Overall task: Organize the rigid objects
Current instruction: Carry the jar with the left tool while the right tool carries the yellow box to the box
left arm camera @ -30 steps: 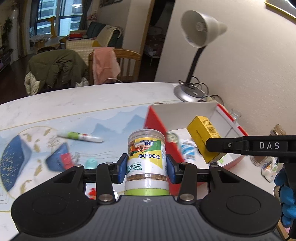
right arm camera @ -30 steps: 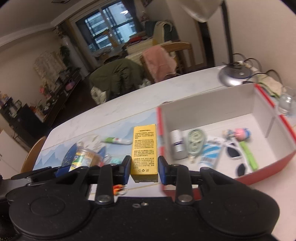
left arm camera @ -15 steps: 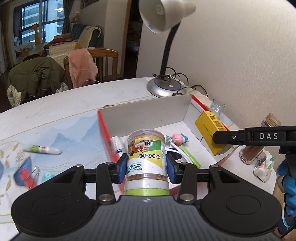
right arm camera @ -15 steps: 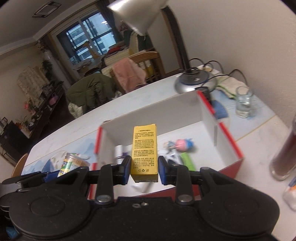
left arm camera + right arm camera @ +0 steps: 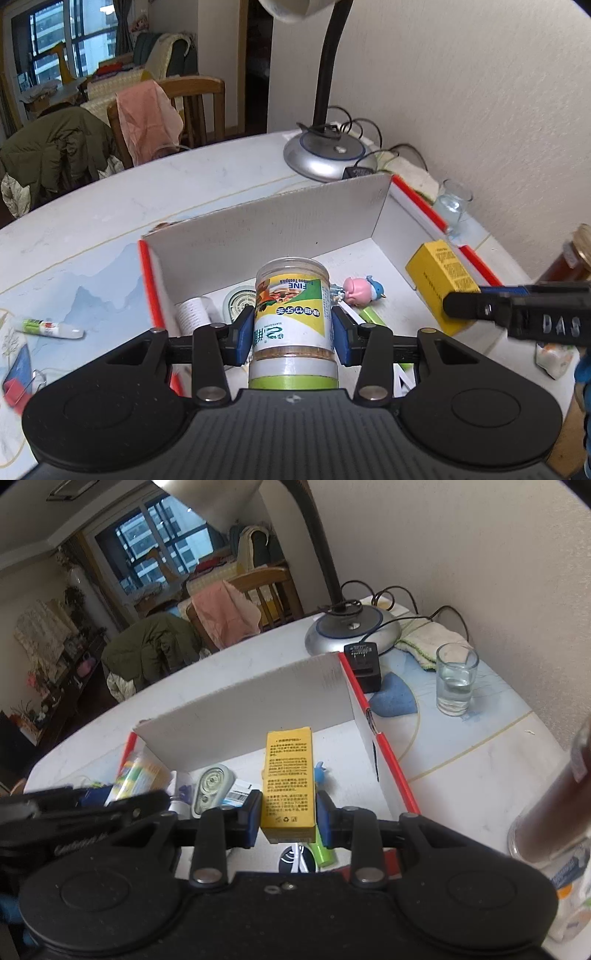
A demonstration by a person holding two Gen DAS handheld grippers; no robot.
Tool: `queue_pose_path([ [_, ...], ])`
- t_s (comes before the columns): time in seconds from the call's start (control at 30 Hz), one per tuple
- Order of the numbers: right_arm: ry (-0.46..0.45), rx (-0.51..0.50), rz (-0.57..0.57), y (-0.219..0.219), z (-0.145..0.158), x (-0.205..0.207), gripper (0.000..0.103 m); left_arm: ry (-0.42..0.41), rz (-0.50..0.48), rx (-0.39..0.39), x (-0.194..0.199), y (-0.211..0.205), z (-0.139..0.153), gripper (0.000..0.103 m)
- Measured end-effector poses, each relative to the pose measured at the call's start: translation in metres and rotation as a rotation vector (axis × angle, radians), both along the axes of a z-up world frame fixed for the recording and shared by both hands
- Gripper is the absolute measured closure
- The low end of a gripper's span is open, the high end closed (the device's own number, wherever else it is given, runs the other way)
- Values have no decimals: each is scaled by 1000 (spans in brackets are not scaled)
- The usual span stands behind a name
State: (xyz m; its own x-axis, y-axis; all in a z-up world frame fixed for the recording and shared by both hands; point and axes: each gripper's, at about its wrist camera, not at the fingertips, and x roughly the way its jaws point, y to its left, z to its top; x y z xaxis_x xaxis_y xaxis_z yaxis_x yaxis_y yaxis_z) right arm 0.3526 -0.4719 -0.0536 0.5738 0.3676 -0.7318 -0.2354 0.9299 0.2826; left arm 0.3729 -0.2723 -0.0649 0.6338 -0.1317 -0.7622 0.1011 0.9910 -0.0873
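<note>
Table (image 5: 110, 206): box (image 5: 266, 225); L hand-held gripper (image 5: 292, 328) grips jar (image 5: 291, 321).

1. The box (image 5: 280, 218) sits on the desk (image 5: 110, 206), near its wall-side edge.
2. The lamp base (image 5: 325, 155) stands behind the box.
3. The glass (image 5: 456, 679) stands right of the box.
4. The tube (image 5: 51, 328) lies left of it.

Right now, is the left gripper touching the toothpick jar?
Touching. In the left wrist view, the left gripper has both blue pads pressed against the toothpick jar.
</note>
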Motion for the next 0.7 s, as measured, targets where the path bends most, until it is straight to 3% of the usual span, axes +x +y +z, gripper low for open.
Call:
queue_pose_path([
  [0.4,72,-69,125,23,-31,25,74,119,-14,38,64,-15,-34,61],
  [0.7,99,-93,183,37,-42,26,74,192,-25,47,89,-20,-51,60],
])
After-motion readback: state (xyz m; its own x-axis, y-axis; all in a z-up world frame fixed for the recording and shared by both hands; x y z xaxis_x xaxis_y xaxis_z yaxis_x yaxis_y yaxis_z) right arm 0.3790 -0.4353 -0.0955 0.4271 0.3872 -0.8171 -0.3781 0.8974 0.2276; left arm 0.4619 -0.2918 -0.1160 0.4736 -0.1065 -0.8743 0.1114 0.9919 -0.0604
